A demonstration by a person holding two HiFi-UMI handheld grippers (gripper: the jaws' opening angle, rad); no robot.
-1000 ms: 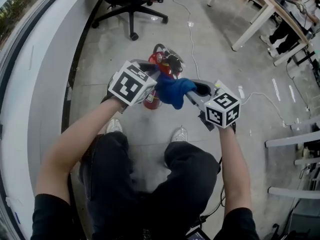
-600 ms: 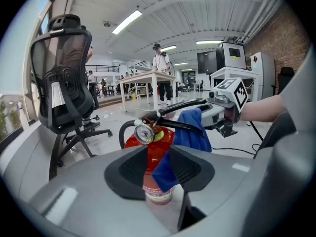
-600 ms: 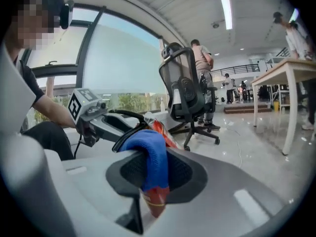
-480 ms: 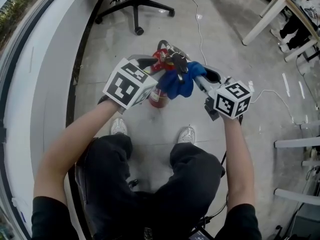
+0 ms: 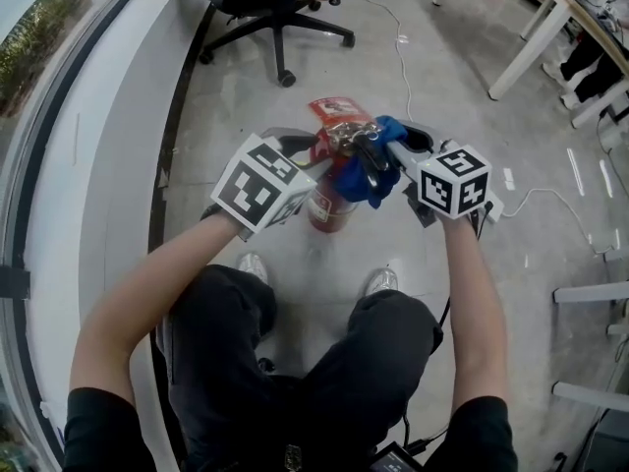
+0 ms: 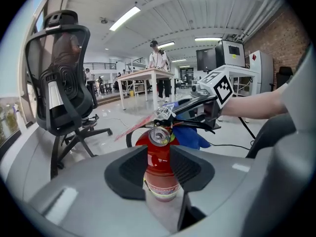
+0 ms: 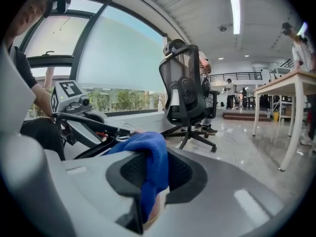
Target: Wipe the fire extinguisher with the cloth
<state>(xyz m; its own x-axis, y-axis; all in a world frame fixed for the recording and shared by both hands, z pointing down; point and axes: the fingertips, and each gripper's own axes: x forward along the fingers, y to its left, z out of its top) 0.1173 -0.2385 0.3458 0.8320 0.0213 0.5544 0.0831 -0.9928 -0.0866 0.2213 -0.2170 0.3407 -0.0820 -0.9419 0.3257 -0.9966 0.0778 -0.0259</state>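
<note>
Left gripper: jaws just opened wide, flanking the body of the fire extinguisher, which stands between them; no firm clamp evident.
Right gripper: closed on the blue cloth, which trails ahead onto the valve head.
Hazard: your wiping push may tip the unclamped cylinder, or the cloth may snag there.

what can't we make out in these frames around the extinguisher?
- extinguisher label print: left gripper view, too small, blurred.
- extinguisher body: right gripper view, hidden behind the right tool and the cloth it clamps.
- where cloth meets extinguisher: head view, covered by the handle.
</note>
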